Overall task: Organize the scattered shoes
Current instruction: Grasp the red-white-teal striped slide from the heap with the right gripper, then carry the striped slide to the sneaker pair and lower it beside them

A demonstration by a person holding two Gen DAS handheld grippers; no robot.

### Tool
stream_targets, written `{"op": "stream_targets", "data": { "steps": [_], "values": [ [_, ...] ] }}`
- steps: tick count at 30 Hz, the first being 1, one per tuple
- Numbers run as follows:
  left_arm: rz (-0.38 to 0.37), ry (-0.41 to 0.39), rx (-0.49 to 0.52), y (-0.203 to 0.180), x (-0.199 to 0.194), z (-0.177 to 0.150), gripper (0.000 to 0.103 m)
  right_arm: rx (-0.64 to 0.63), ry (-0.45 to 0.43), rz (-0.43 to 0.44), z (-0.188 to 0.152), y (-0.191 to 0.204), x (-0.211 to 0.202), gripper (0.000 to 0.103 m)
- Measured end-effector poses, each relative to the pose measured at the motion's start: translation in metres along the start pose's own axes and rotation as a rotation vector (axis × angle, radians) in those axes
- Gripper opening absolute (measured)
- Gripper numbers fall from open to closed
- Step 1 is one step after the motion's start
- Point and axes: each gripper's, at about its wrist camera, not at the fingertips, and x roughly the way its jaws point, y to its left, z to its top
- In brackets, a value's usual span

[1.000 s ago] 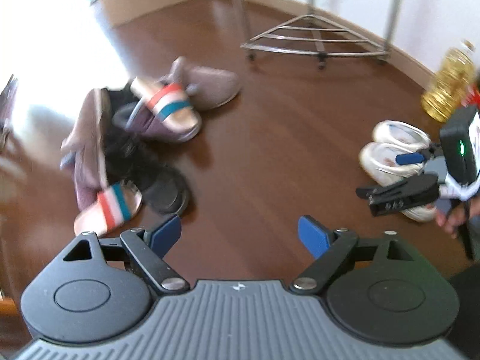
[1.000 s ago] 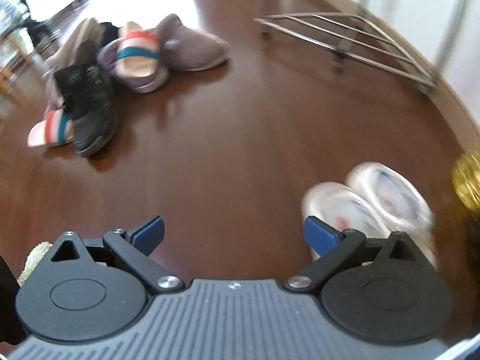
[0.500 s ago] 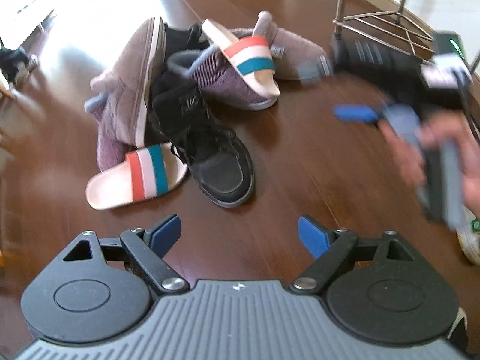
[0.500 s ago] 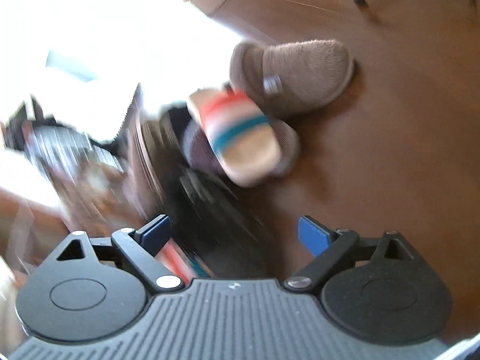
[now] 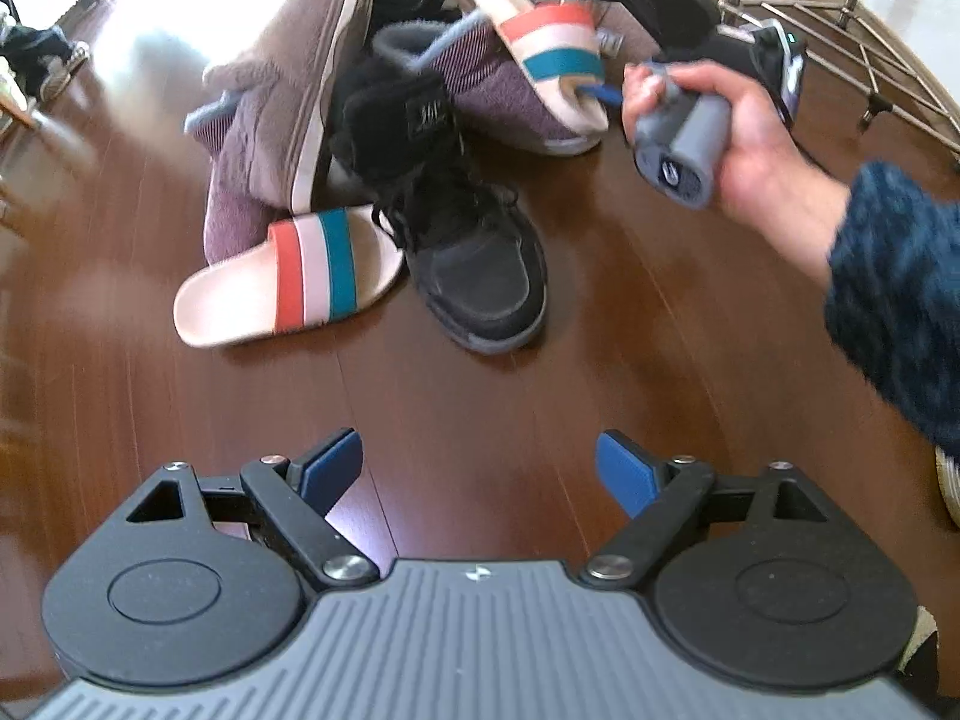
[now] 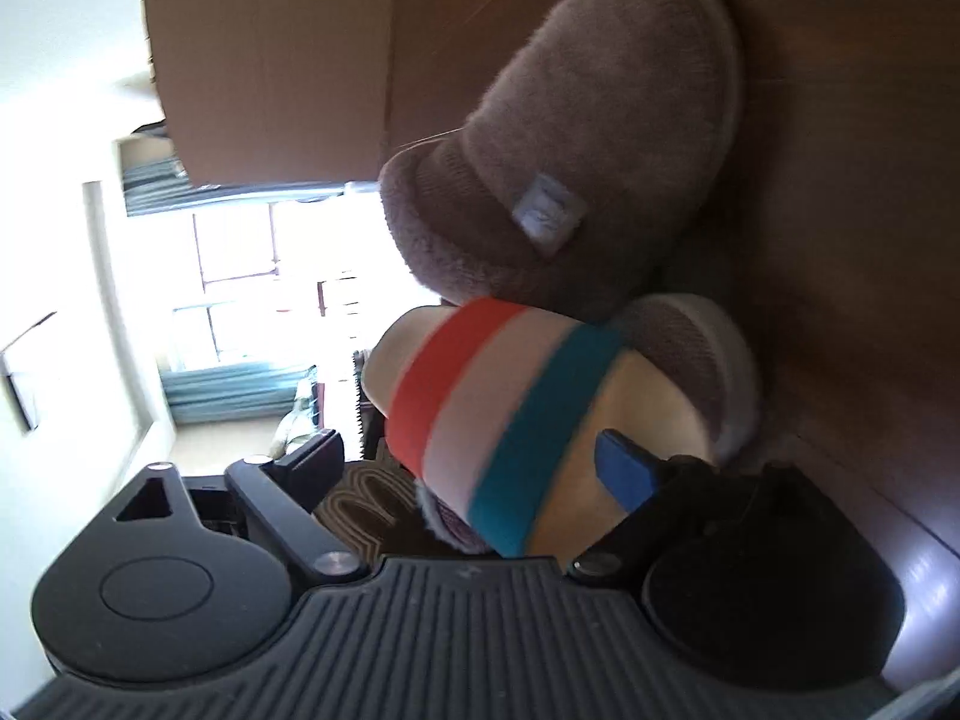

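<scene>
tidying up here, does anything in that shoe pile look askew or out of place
Yes. The pairs are jumbled: one striped slide lies on the floor, its mate tilted atop a purple slipper. Another purple slipper stands on its side against the black sneaker. The right hand-held gripper, open, is at the raised slide.

- Bare floor point(image 5: 480, 396) lies open before the left hand-held gripper point(image 5: 480, 468).
- Farther on, the shoe pile point(image 5: 384, 138) blocks the way.
- A wire rack point(image 5: 852, 42) stands far right.

No legible text anywhere. Black shoe point(image 5: 462, 222): tongue patch carries a mark, unreadable. Fuzzy slipper point(image 6: 576, 138), upper right of frame: pale sewn tag, too blurred to read.
</scene>
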Motion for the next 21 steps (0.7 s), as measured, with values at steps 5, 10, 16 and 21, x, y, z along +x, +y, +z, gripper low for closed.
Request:
{"op": "stream_targets", "data": {
  "steps": [5,10,16,21],
  "values": [
    [0.008,0.012,0.031,-0.007,0.001,-0.006,0.087,-0.211,0.033,0.108,-0.002,0.025,-0.018,0.009],
    [-0.005,-0.024,0.074,-0.027,-0.014,-0.002,0.087,-0.413,0.086,0.094,-0.012,0.034,-0.114,0.008],
    [-0.012,-0.047,0.156,-0.063,-0.036,-0.002,0.087,-0.665,0.179,-0.196,-0.038,-0.007,-0.284,0.008],
    [-0.012,-0.058,0.219,-0.091,-0.057,-0.002,0.087,-0.611,0.352,-0.551,-0.053,-0.052,-0.336,0.04]
  ]
}}
